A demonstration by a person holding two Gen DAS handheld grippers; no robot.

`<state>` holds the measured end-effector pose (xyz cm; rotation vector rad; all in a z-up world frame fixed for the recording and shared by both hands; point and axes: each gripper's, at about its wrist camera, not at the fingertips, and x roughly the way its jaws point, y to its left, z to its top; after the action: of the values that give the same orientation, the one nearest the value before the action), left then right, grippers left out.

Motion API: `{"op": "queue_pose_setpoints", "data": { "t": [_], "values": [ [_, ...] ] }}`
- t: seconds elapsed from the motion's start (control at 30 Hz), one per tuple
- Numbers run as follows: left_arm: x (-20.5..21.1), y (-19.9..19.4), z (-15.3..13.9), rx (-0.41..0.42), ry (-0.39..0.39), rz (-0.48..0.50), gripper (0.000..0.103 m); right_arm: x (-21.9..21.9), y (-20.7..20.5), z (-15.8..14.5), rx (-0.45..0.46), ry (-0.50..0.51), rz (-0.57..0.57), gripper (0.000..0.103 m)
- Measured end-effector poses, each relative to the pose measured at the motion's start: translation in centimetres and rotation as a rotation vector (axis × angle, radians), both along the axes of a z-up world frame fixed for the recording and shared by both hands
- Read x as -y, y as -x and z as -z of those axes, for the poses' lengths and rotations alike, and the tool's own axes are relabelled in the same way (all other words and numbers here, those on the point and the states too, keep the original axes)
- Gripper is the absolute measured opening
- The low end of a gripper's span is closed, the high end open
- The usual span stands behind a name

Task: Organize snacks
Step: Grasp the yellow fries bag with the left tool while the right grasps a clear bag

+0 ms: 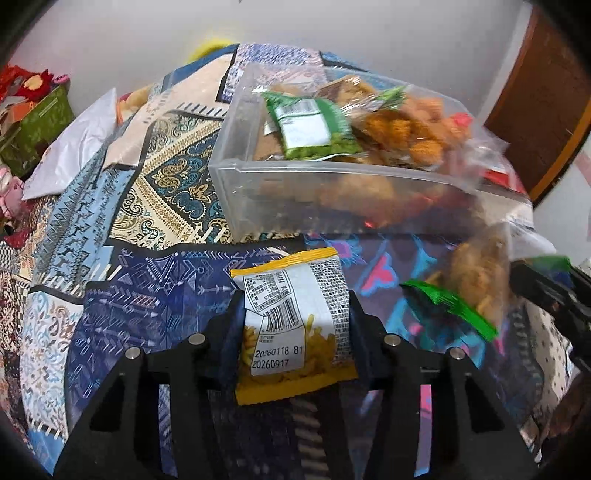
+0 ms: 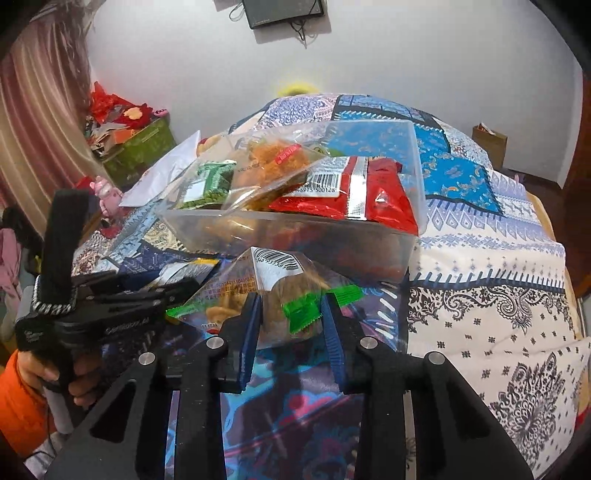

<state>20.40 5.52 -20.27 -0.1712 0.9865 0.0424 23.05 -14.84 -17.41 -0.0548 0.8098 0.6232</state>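
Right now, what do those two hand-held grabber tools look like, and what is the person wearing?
Both are matte black frames with silver round pins. The right gripper has ribbed blue pads. The left gripper has white lettering, a pistol-style handle and a black strap. An orange sleeve shows.

A patchwork bedspread [image 2: 491,258] covers the bed. A green box [image 2: 142,149] piled with red decorations stands by the striped curtain [image 2: 40,122]. A dark screen [image 2: 284,13] hangs on the white wall, and a brown paper bag [image 2: 489,142] stands beyond the bed.
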Motion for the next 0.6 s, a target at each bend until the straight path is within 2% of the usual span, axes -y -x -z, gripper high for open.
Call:
{"op": "queue_pose_setpoints", "data": {
  "t": [0.2, 0.6],
  "values": [
    [1.0, 2.2, -3.4, 0.074, -0.01, 0.019, 0.05, 0.3, 1.3, -1.4, 0.033, -0.02, -0.001, 0.028],
    [1.0, 2.6, -9.6, 0.216, -0.004, 0.009, 0.05, 1.3, 2.0, -5.2, 0.126, -0.063, 0.012, 0.028]
  ]
}}
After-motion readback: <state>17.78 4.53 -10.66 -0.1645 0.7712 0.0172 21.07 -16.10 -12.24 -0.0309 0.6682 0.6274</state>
